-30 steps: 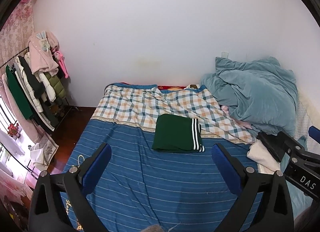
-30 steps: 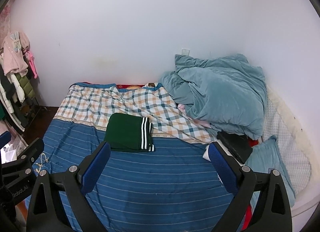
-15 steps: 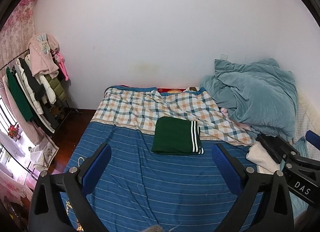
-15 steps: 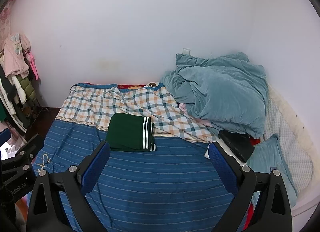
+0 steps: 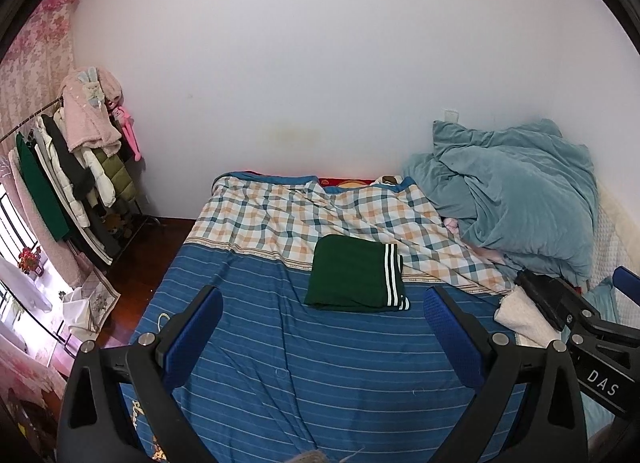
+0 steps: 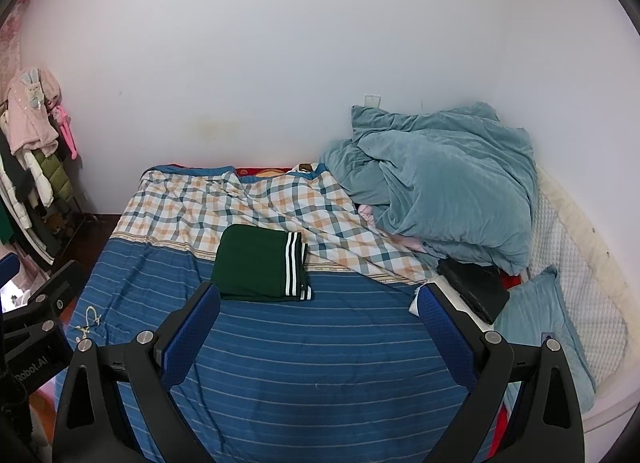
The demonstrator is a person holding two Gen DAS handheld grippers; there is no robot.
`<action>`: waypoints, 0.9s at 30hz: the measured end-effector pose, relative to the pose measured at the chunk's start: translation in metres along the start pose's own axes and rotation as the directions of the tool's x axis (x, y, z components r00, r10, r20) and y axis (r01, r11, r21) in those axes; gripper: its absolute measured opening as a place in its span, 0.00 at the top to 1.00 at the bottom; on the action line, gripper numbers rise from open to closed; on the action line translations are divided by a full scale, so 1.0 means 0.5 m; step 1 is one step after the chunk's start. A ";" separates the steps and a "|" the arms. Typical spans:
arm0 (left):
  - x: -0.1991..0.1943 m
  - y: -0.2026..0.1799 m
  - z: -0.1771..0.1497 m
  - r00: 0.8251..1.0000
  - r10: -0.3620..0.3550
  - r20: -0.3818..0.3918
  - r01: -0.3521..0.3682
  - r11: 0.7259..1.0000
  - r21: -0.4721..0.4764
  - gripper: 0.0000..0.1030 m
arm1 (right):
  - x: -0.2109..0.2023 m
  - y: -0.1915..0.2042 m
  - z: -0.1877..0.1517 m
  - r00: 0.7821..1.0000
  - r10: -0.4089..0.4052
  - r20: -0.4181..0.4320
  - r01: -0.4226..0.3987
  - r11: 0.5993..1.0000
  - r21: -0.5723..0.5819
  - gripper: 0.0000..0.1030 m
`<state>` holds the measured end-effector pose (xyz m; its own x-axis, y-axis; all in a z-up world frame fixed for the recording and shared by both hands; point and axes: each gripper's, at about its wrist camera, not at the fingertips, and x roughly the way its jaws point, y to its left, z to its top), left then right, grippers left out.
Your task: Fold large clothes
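Pale pillow (image 6: 536,315), right view only.

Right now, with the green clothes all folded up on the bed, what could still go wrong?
Two things might. The folded green garment lies half on the rumpled checked sheet, so the bumpy cloth could let its layers slide apart. Both tongs, left and right, hang open above the blue striped bedspread, holding nothing; if one dips toward the garment, it could snag the white-striped edge and undo the fold.
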<state>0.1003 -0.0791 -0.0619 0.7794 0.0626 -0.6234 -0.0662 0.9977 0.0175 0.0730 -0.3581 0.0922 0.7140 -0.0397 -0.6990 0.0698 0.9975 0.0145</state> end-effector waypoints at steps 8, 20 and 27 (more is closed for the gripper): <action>0.001 0.005 -0.001 1.000 0.008 -0.001 -0.008 1.000 -0.002 0.01 | 0.001 0.003 -0.007 1.000 0.004 0.003 -0.004 1.000 0.001 0.03; 0.001 0.010 -0.001 1.000 0.017 0.000 -0.017 1.000 0.000 0.01 | 0.015 0.025 -0.003 1.000 0.020 0.000 -0.020 1.000 0.001 0.02; -0.002 0.022 -0.002 1.000 0.030 0.006 -0.030 1.000 -0.006 0.01 | 0.014 0.033 0.000 0.999 0.032 0.005 -0.032 1.000 -0.001 0.02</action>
<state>0.0983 -0.0684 -0.0618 0.7807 0.0931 -0.6180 -0.0935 0.9951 0.0318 0.0792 -0.3417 0.0874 0.7195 -0.0086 -0.6944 0.0467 0.9983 0.0361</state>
